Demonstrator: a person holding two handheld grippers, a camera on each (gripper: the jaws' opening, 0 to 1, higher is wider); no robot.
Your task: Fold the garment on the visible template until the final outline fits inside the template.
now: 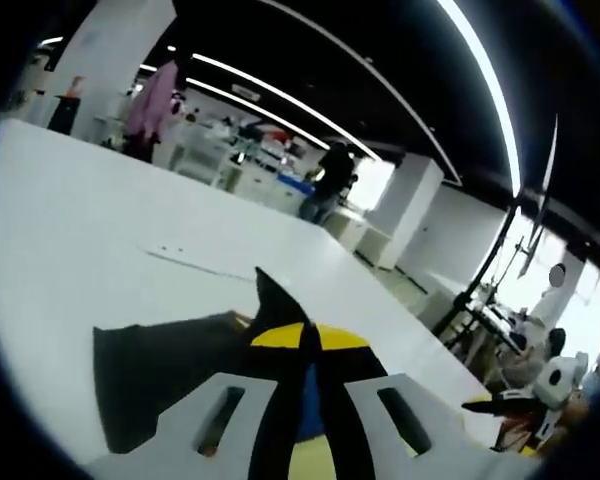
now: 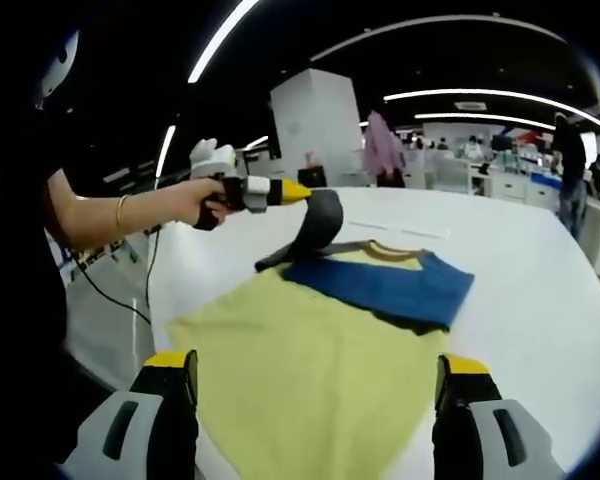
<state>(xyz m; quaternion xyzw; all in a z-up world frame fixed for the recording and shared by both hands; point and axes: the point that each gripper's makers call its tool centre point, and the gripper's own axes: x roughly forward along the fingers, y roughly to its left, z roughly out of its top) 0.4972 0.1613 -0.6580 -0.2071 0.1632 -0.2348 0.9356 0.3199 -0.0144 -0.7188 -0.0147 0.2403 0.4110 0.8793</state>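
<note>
White tabletop (image 2: 540,300) runs wide under long ceiling light strips, and I can see people standing among desks at the back of the hall. Laid flat on that table is the garment (image 2: 310,370), a pale yellow shirt with a blue band across its upper part and dark grey sleeves. From my right gripper view, the shirt's yellow body spreads toward me, and its collar end lies on the far side.

My right gripper (image 2: 315,400) hangs just short of the shirt's near hem with its jaws spread wide apart, nothing between them.

My left gripper (image 2: 298,192) sits above the shirt's far left corner, held in a hand (image 2: 208,205) with a bracelet on the wrist. Its yellow-tipped jaws are clamped on the dark grey sleeve (image 2: 315,232), which is lifted off the table and drapes down in a curve to the rest of the shirt. In my left gripper view the jaws are pressed together with dark fabric (image 1: 170,365) pinched at their tips and hanging beside them.

I cannot make out any template outline around the shirt.
</note>
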